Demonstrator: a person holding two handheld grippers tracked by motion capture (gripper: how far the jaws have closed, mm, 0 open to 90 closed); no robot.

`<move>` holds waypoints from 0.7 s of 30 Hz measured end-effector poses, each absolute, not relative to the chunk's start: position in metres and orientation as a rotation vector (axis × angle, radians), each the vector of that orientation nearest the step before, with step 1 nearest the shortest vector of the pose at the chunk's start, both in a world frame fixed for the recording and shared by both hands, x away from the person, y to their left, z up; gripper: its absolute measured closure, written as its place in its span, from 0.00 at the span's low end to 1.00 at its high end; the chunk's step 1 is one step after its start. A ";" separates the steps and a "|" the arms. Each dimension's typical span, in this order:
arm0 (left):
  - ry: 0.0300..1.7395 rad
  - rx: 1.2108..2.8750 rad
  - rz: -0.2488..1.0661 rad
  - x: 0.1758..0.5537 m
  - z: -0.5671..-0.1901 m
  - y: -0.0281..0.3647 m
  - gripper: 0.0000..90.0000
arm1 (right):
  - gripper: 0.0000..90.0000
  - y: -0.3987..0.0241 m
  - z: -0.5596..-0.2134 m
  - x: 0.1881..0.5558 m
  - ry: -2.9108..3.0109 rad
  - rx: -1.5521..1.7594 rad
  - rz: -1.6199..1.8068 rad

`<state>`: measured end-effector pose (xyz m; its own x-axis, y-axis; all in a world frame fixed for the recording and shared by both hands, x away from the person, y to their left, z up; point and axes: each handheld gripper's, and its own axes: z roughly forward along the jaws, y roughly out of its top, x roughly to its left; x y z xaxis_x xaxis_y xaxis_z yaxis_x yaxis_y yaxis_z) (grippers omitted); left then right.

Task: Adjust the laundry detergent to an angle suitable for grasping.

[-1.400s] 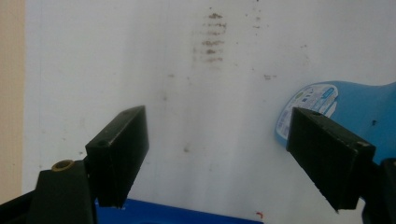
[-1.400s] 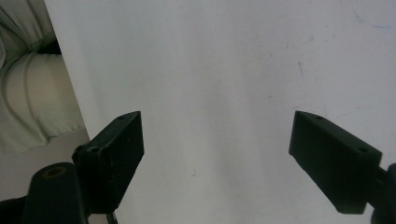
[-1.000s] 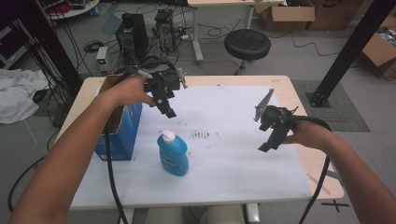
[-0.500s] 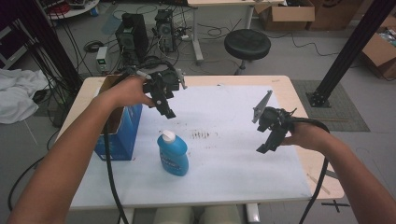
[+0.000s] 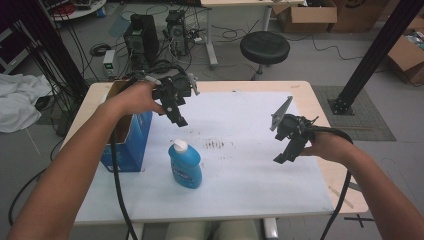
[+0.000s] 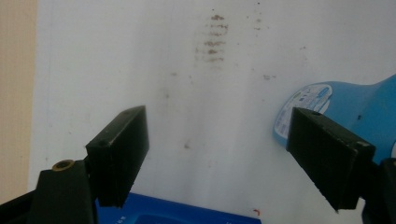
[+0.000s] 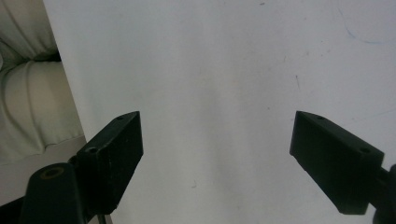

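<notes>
Blue bottle waiting, no grip made yet

Blue bottle (image 5: 185, 164) is standing upright on the white bench (image 5: 240, 175), just beside a blue box (image 5: 131, 145). The left claw (image 5: 176, 111) is hovering above it, jaws wide and empty; the right claw (image 5: 287, 147) is hanging well apart, likewise open. The pick-up itself appears not yet begun.

A wooden desk (image 5: 320, 107) carries a white sheet (image 5: 240, 165) marked with brown smudges (image 5: 216, 145), on which a blue bottle (image 5: 185, 165) with a white cap lies, beside a blue cardboard box (image 5: 127, 145) standing open at the left edge.
</notes>
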<state>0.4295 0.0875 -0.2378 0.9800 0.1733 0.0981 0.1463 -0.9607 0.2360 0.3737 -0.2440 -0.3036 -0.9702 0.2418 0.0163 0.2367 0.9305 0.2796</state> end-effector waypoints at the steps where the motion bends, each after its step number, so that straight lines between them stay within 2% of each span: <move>1: 0.235 2.899 0.174 0.430 -0.238 0.088 0.24 | 0.19 -0.244 -0.303 0.373 3.066 0.381 0.448; 21: 0.242 2.900 0.172 0.431 -0.242 0.086 0.22 | 0.18 -0.232 -0.307 0.345 2.901 0.515 0.769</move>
